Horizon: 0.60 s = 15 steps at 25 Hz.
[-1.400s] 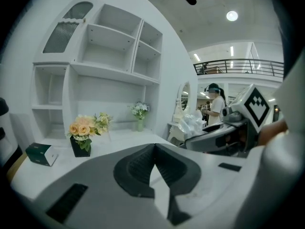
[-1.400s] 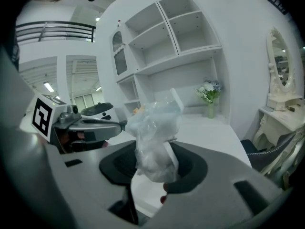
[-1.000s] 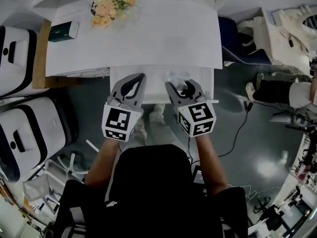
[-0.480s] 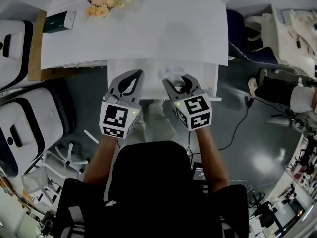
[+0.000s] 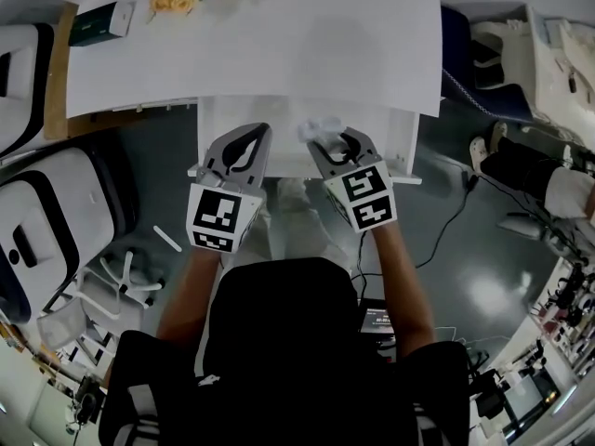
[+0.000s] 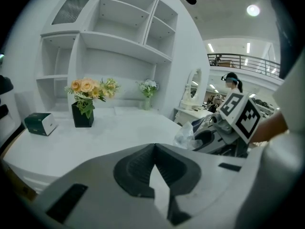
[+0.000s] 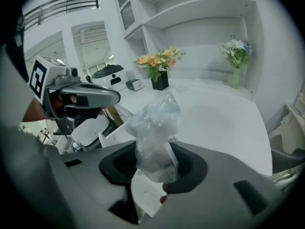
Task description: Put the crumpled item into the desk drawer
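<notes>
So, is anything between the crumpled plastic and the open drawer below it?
Nothing visible does. The right tool holds the crumpled clear plastic bag above the open white desk drawer.

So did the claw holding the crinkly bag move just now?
No, not noticeably. The right gripper, shut on the crumpled bag, sits over the right half of the open drawer, as before. The whole picture slid because the head camera moved.

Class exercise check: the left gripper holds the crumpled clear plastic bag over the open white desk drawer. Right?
No: the right gripper holds the crumpled clear plastic bag over the open white desk drawer, as the right gripper view shows.
</notes>
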Each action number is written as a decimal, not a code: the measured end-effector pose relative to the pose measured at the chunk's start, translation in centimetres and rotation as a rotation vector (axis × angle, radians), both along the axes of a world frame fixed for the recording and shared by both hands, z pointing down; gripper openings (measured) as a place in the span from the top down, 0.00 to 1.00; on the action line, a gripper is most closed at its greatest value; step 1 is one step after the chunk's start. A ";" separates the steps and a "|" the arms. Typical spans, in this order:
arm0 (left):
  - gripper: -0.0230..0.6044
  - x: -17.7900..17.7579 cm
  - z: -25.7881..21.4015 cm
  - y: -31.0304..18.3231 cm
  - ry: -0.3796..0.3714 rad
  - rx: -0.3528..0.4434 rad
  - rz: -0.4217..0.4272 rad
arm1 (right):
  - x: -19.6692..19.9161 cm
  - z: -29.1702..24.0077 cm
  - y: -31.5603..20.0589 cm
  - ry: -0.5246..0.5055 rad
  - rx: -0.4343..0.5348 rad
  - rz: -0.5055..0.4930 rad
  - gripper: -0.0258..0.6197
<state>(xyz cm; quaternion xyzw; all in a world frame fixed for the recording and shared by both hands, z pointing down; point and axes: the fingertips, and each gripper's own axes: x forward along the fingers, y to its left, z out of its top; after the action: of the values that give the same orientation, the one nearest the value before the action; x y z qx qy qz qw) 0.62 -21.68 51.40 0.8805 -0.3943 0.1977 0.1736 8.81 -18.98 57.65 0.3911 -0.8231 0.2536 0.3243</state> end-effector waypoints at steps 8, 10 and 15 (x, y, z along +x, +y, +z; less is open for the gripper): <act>0.95 -0.6 2.2 0.1 -0.022 -0.036 -0.015 | -0.5 3.1 -0.1 0.048 -0.067 -0.095 0.74; 0.95 -0.8 2.9 0.1 -0.028 -0.046 -0.019 | -0.6 4.0 -0.1 0.075 -0.071 -0.124 0.74; 0.95 -1.4 4.3 0.2 -0.043 -0.070 -0.034 | -0.7 6.5 0.2 0.166 -0.096 -0.209 0.74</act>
<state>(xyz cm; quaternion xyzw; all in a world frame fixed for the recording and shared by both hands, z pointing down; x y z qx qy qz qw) -0.75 -21.45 55.74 0.8627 -0.4057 0.2273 0.1989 8.10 -18.75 64.10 0.3069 -0.8166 0.2243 0.4345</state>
